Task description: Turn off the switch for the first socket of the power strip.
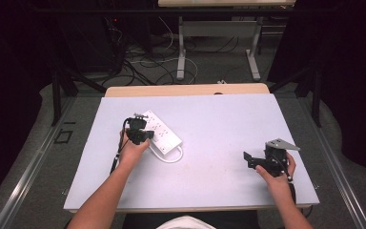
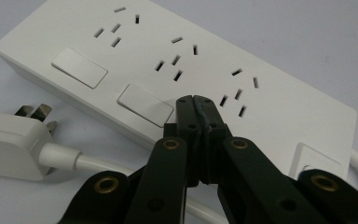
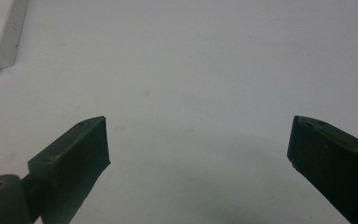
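Hidden or cut off: in the high view the left tool (image 1: 139,132) covers the near-left part of the strip (image 1: 164,131); in the left tool view the strip's right end runs behind the tool's black linkage, and the small square part by that end is partly masked. In the right tool view just a corner of the strip (image 3: 2,28) enters at upper left.
Hard to make out: the plug's (image 2: 9,147) far side is cut by the frame edge; its prongs show, tilted up and to the right.
Strip: white, oblong, lying flat and askew on the worktop (image 1: 219,124), left of centre; three socket groups along one long side, two flat rectangular switches (image 2: 79,66) along the other.
Cord: white cord (image 1: 171,157) loops off the strip's near end; it passes under the left tool in its own view.
Left tool (image 2: 193,100): jaws pressed together with nothing between them, tips over the strip's top face beside the second switch; contact cannot be told.
Right tool (image 3: 198,144): jaws spread wide, nothing between them, above bare worktop; seen at near right in the high view (image 1: 250,160), well apart from the strip.
Open room: the worktop's middle, far side and right half are bare; floor cables (image 1: 143,64) lie beyond the far edge.
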